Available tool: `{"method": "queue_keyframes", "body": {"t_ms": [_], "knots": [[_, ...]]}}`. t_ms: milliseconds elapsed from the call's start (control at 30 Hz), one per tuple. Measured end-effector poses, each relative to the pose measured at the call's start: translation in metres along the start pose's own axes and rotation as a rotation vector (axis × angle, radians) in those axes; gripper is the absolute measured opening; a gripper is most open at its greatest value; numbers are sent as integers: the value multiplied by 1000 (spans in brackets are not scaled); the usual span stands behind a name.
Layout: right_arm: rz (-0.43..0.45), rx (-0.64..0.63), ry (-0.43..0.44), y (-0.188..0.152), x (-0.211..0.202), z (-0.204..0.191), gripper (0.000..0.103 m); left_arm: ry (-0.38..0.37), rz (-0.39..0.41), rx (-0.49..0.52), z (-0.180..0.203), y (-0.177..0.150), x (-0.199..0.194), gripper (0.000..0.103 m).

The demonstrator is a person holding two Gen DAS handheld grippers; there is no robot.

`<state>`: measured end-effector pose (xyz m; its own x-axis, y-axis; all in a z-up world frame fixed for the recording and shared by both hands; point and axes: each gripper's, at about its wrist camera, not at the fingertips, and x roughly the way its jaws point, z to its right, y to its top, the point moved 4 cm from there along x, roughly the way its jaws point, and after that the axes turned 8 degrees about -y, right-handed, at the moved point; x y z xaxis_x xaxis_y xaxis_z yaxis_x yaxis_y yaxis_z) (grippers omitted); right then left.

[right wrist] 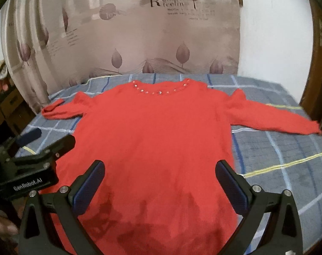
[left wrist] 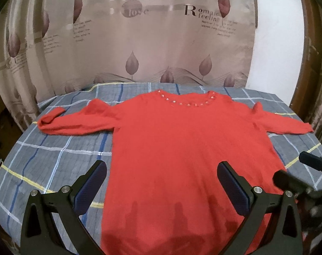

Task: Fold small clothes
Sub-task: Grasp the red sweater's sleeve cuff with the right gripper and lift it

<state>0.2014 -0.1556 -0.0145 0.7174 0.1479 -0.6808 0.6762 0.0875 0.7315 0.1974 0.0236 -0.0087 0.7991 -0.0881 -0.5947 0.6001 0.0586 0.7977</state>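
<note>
- Left gripper (left wrist: 162,173): jaws spread wide, nothing between the pads. Fingers point toward the neckline of the red sweater (left wrist: 178,148); the tips hang over its lower left part, the left finger (left wrist: 92,182) out past the sweater's left edge.
- Right gripper (right wrist: 159,172): jaws likewise spread wide, nothing gripped. Tips hang over the sweater's lower body, the right finger (right wrist: 231,182) near its right edge.
- Both grippers sit side by side at the hem end; contact with the sweater cannot be judged.
</note>
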Motion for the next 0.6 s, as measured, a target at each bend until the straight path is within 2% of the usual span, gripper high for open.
{"method": "queue_keyframes", "body": {"t_ms": [133, 167, 233, 367, 467, 600], "knots": [[-20, 122, 121, 10, 20, 36, 100, -12, -6, -13, -9, 1, 22, 103], [-27, 158, 127, 12, 25, 48, 97, -14, -14, -21, -11, 0, 26, 103], [-37, 270, 163, 17, 34, 88, 84, -29, -25, -47, -18, -2, 37, 103], [-18, 540, 215, 21, 46, 183, 83, -8, -27, -53, -24, -14, 52, 103], [16, 738, 181, 17, 54, 266, 82, -33, -85, -77, -26, -21, 62, 103], [31, 986, 148, 5, 72, 374, 60, -34, -96, -111, -31, -24, 65, 103]]}}
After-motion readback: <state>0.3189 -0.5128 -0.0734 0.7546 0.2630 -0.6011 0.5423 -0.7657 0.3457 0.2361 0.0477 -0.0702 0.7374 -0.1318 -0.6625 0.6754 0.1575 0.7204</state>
